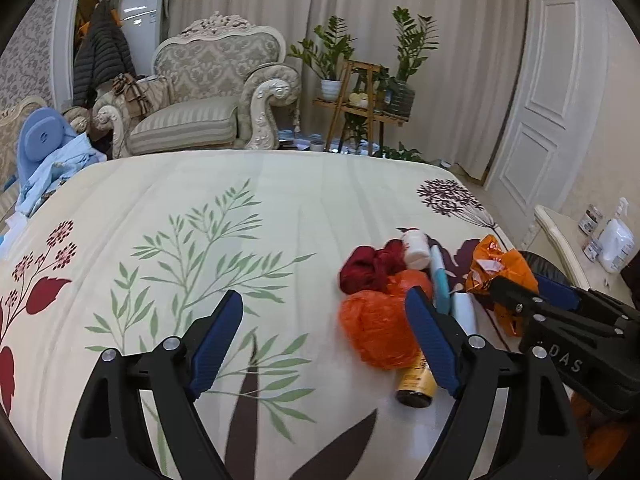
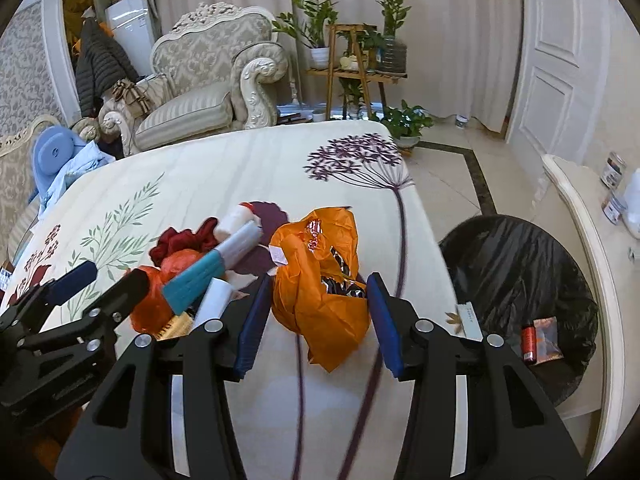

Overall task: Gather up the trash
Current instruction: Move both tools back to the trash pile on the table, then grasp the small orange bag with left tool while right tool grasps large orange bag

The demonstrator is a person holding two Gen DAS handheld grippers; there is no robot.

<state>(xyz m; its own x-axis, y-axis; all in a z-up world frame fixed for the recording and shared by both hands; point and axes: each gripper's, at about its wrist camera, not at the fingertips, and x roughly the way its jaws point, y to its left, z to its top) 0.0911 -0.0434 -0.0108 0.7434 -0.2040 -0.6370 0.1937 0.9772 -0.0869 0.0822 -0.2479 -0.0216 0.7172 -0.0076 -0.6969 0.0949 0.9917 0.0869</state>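
Your right gripper point(image 2: 318, 316) stands wide open around the crumpled orange plastic bag point(image 2: 320, 280) near the bed's point(image 2: 248, 160) right edge, beside the black-lined bin point(image 2: 516, 264). Your left gripper point(image 1: 326, 340) is wide open, holding nothing.

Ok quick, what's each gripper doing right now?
Left gripper: open, holding nothing, over the bed.
Right gripper: open, fingers either side of the orange bag, not closed on it.

Wide, bare stretch of cream floral-print bed cover point(image 1: 168, 208) lay open to the left. Blocked on the right by a heap: crumpled orange plastic bag point(image 2: 320, 280), dark red cloth point(image 1: 368, 266), teal-and-white tube point(image 2: 212, 276), gold-labelled bottle point(image 1: 414, 386). Beside the bed's right edge, black-lined trash bin point(image 2: 516, 272), mouth unobstructed, hemmed by a cream curved worktop point(image 2: 576, 216).
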